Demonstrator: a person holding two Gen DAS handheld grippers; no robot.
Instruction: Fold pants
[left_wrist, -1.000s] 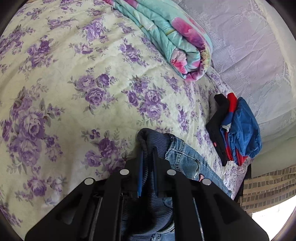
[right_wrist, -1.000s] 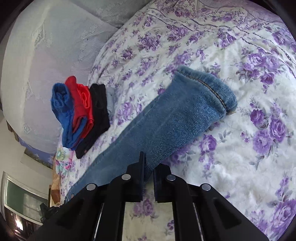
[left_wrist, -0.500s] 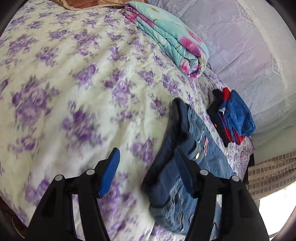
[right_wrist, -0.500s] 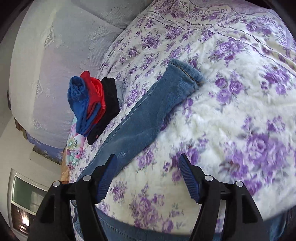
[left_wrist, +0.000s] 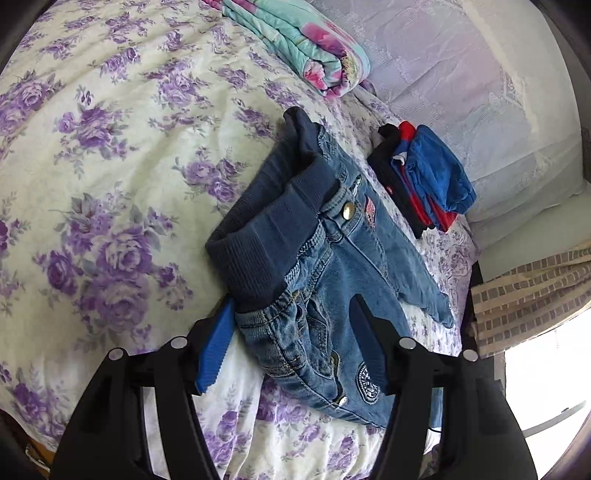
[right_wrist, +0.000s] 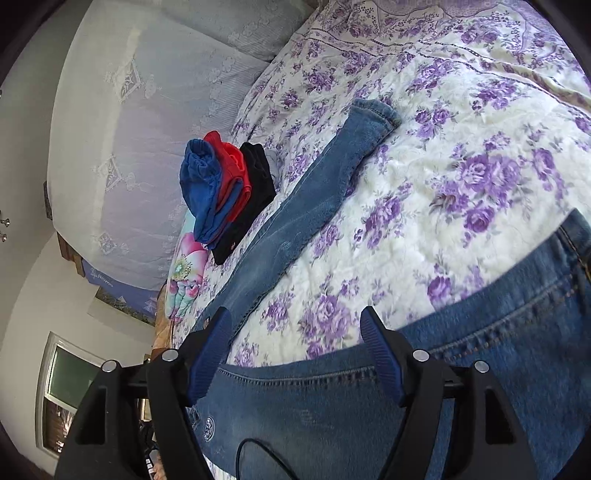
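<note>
Small blue jeans (left_wrist: 325, 258) with a dark ribbed waistband lie flat on the floral bedspread (left_wrist: 110, 166). In the left wrist view my left gripper (left_wrist: 291, 332) is open and empty, hovering over the waist end with its blue pads either side of the hip. In the right wrist view one jeans leg (right_wrist: 314, 192) stretches away to its cuff, apart from my right gripper (right_wrist: 295, 332), which is open and empty above the bedspread (right_wrist: 480, 147). Larger blue denim (right_wrist: 406, 406) fills the bottom of that view.
A stack of folded clothes in blue, red and black (left_wrist: 421, 181) (right_wrist: 225, 188) sits beside the jeans near a white lace pillow (left_wrist: 480, 92). A folded teal and pink blanket (left_wrist: 303, 40) lies at the far side. The bed edge and a window are on the right.
Both grippers were shut on the jeans a second ago, the left on the waistband and the right on a leg. Both have opened, let go and pulled back; the jeans now lie flat.
</note>
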